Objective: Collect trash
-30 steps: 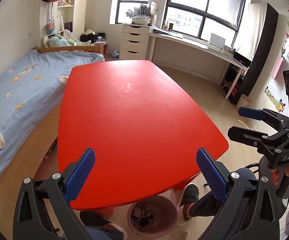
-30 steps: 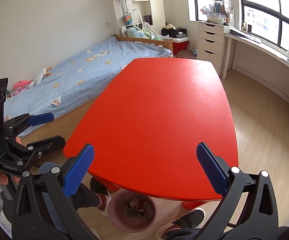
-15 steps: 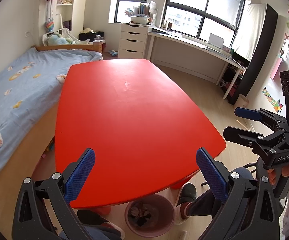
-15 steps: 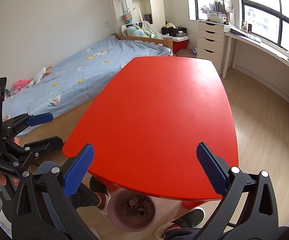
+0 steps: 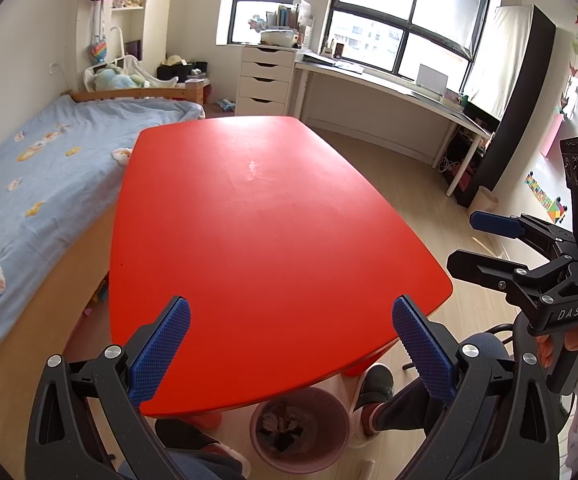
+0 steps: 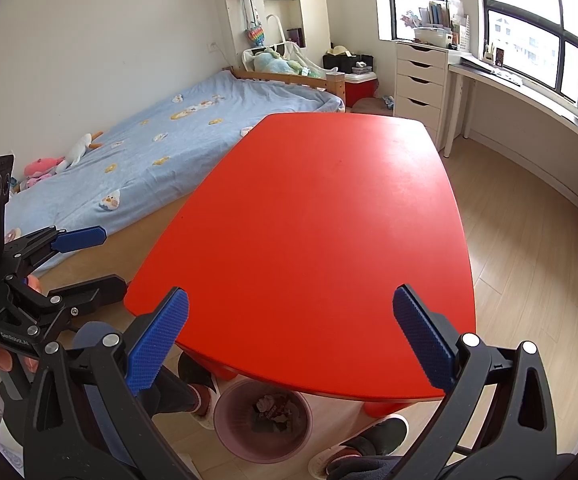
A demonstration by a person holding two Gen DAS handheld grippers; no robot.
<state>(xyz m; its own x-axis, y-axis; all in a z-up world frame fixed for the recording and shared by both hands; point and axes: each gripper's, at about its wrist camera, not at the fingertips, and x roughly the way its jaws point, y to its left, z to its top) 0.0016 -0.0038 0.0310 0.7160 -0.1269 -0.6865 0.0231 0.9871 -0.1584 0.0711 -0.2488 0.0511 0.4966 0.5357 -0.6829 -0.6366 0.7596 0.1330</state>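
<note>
A pink waste bin (image 5: 299, 428) holding crumpled trash stands on the floor under the near edge of the red table (image 5: 257, 232); it also shows in the right wrist view (image 6: 263, 424). My left gripper (image 5: 291, 344) is open and empty above the table's near edge. My right gripper (image 6: 289, 340) is open and empty too. In the left wrist view the right gripper (image 5: 485, 244) shows at the right; in the right wrist view the left gripper (image 6: 93, 260) shows at the left. No trash shows on the red table (image 6: 321, 232).
A bed with a blue cover (image 6: 161, 148) runs along the table's left side. A white drawer unit (image 5: 267, 80) and a long desk (image 5: 389, 84) stand under the windows. My feet (image 5: 375, 392) rest on the wooden floor by the bin.
Both grippers stay open. The left wrist view has shifted slightly, so the table and bin sit a little further left in the frame. The right view is almost unchanged.
</note>
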